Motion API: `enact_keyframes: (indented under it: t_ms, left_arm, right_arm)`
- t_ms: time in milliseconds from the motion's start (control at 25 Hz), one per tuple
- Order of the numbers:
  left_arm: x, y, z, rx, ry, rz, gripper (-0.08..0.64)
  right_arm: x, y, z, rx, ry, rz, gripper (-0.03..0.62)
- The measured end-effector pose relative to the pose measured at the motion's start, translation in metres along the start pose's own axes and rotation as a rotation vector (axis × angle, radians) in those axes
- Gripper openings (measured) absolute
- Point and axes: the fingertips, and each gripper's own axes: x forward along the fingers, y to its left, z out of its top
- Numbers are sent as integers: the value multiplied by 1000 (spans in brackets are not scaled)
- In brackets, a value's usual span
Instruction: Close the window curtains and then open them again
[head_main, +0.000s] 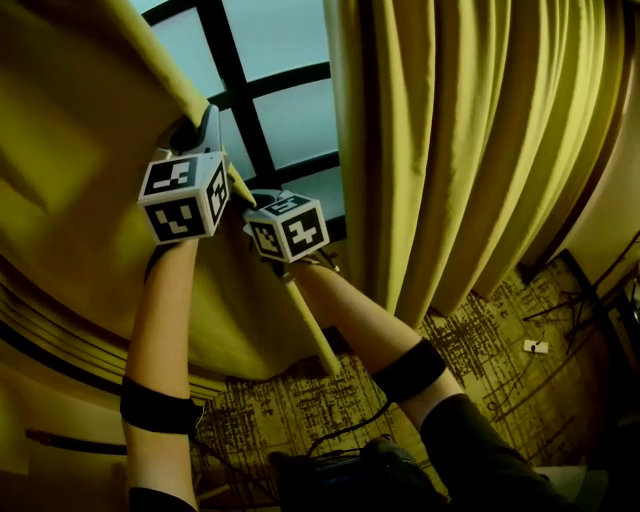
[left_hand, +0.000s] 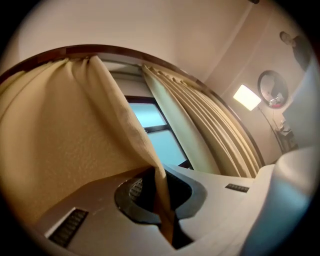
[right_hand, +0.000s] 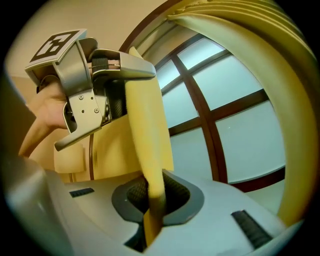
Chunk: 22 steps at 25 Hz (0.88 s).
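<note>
We stand in what we take for a home or hotel room, floor-length yellow curtains (head_main: 470, 150) at a dark-framed window (head_main: 288, 118), patterned carpet (head_main: 478, 348) under us, lit wall lamp (left_hand: 247, 97)

Nothing readable here, no words, brands or numbers; just black-and-white square patterns on the left marker cube (head_main: 185, 195) and right marker cube (head_main: 288, 227).

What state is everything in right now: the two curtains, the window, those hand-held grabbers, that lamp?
left curtain: stretched out, edge pinched by both grippers.
right curtain: hanging in folds, not held.
window: partly uncovered between the curtains.
left gripper: shut on left curtain.
right gripper: shut on left curtain.
wall lamp: lit.
</note>
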Motion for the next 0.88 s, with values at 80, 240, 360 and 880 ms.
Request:
enact_keyframes:
  t_ms: [80, 240, 360, 880]
  left_arm:
    - [11, -21, 11, -6, -11, -2, 0]
    - [21, -43, 29, -15, -18, -8, 0]
    - [24, -46, 33, -11, -7, -11, 0]
    - [43, -27, 9, -35, -12, -45, 0]
  right_arm:
    - [-18, -15, 7, -10, 0, -4, 15]
    - [-40, -35, 21, -20, 2, -6, 15]
    - [-43, -41, 23, -16, 9, -11, 15]
    - [-21, -60, 11, -51, 59, -73, 15]
